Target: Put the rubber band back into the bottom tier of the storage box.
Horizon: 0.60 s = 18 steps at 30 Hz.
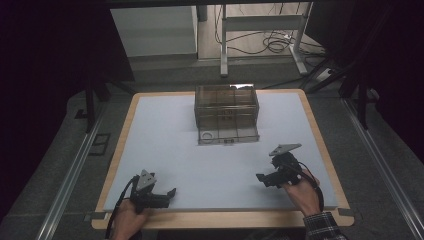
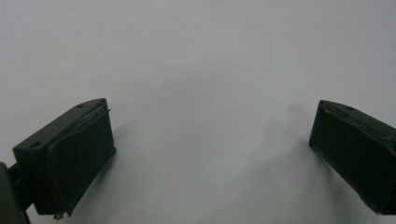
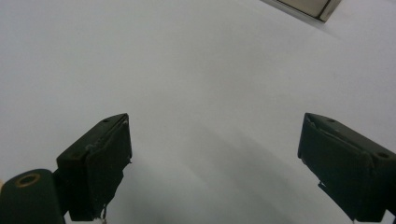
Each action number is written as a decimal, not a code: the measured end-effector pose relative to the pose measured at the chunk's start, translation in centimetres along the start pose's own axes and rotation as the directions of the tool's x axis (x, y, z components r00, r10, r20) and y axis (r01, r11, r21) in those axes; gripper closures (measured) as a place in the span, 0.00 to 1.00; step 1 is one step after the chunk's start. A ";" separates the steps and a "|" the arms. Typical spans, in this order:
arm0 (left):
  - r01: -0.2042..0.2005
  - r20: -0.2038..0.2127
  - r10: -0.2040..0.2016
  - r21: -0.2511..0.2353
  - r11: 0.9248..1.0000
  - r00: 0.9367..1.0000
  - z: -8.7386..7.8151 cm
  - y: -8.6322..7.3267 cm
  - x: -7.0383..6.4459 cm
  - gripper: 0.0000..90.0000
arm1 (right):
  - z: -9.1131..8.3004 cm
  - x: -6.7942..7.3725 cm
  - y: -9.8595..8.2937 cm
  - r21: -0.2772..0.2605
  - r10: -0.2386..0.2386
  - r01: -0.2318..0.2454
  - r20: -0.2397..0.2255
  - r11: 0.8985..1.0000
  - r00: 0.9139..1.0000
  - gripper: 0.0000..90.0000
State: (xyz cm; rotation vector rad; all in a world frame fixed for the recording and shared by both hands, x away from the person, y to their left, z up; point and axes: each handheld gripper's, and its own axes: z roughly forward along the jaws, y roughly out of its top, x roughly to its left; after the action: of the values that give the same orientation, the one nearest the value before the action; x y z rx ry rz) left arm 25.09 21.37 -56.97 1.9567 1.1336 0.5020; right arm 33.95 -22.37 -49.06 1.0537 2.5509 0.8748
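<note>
A smoky see-through plastic box [image 1: 226,114] with inner compartments stands at the far middle of the white table top [image 1: 200,160]; its front compartment holds a small ring-like thing. My left gripper [image 1: 170,194] rests near the front left edge, jaws wide apart over bare white surface, and its own view shows it open [image 2: 212,149] with nothing between. My right gripper [image 1: 261,179] sits at the front right, held in a hand with a plaid sleeve, also open [image 3: 215,158] over bare surface. A corner of the box [image 3: 308,7] peeks in at the top of the right gripper view.
The table has a light wooden rim [image 1: 220,219]. Beyond it stand a white desk frame [image 1: 260,35] and loose cables [image 1: 275,42] on the floor. Metal rails [image 1: 70,175] run along both sides of the table.
</note>
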 end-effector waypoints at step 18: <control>-0.001 0.000 0.001 0.000 1.000 1.000 0.0 0.0 0.0 0.00 | -0.3 0.0 -1.1 0.016 -0.009 0.009 0.006 1.000 1.000 0.11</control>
State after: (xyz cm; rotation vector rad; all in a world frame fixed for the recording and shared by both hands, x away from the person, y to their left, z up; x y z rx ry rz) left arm 25.09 21.38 -56.97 1.9573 1.1330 0.5029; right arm 33.22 -23.06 -49.49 1.0476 2.5598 0.8485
